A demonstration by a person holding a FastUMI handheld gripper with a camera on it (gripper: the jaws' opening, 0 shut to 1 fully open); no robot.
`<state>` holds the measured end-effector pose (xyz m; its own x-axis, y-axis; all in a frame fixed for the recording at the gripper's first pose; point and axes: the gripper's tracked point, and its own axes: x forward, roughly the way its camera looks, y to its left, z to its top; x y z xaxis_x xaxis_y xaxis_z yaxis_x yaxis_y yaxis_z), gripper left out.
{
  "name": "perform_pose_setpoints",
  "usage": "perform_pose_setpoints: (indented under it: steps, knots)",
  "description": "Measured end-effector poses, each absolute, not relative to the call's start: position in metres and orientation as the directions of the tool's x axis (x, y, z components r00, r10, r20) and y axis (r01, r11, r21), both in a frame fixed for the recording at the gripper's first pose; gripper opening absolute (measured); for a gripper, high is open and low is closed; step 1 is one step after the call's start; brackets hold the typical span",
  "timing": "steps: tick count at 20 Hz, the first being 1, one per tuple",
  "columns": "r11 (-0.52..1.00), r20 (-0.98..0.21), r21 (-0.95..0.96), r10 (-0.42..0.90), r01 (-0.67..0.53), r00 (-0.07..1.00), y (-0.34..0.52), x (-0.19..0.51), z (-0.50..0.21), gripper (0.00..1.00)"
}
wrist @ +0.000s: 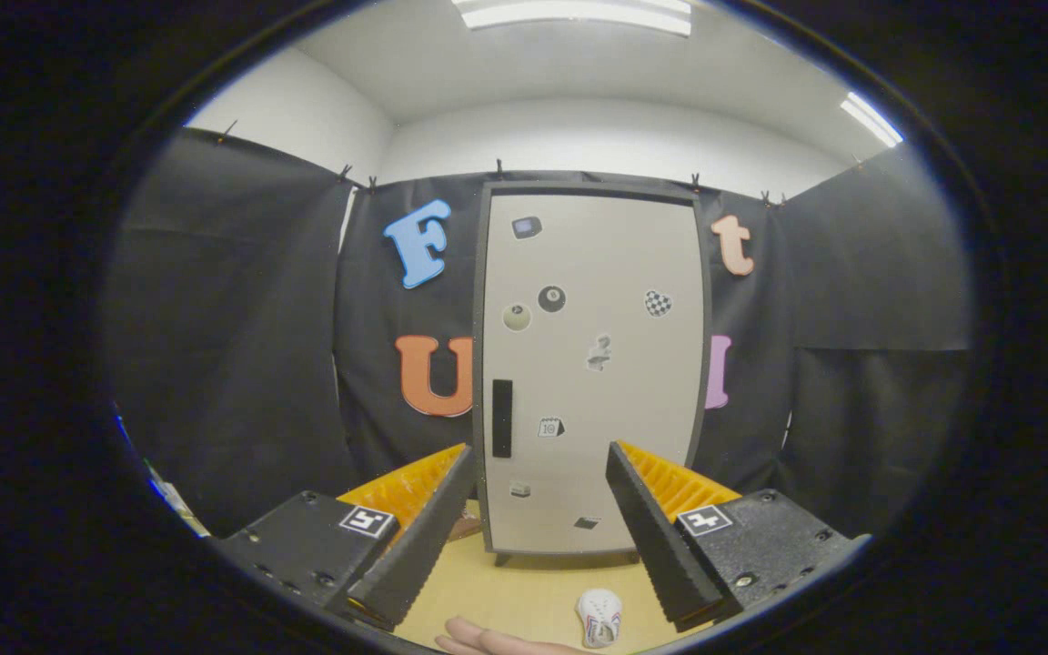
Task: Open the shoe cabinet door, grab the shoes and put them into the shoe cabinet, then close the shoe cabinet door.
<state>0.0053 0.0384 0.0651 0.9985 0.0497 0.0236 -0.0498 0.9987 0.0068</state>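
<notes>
At the very bottom of the frame, just left of centre, a person's hand [488,639] lies on the pale wooden tabletop [524,591], with a small white shoe [599,617] just beside it to the right, toe pointing away. Both lie low between the gripper [539,466] fingers, which rise from the lower left and lower right of the frame, spread wide apart and pinching nothing; their black pads face each other and orange ribbed backs show behind them. Beyond the fingertips, filling the centre of the frame, stands the shoe cabinet [592,364], its light door [633,409] closed inside a dark frame, with a black handle [502,418] near its left edge and small stickers scattered across it.
</notes>
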Motion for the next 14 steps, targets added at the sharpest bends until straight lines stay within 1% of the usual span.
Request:
perform_pose_setpoints:
  steps: [5,6,8,10,12,14]
  knots:
    - [0.998,0.032,0.003,0.062,-0.062,0.998,0.037,0.038,0.080,0.98]
    - [0.997,0.022,0.017,0.074,-0.074,0.997,0.038,0.049,0.077,0.98]
    - [0.989,-0.014,0.103,0.110,-0.108,0.994,0.037,0.074,0.074,0.98]
    - [0.980,-0.052,0.165,0.122,-0.112,0.991,0.033,0.105,0.070,0.98]
    - [0.982,-0.067,0.163,0.110,-0.097,0.992,0.033,0.136,0.067,0.98]
    - [0.983,-0.081,0.139,0.132,-0.120,0.988,0.045,0.164,0.057,0.98]
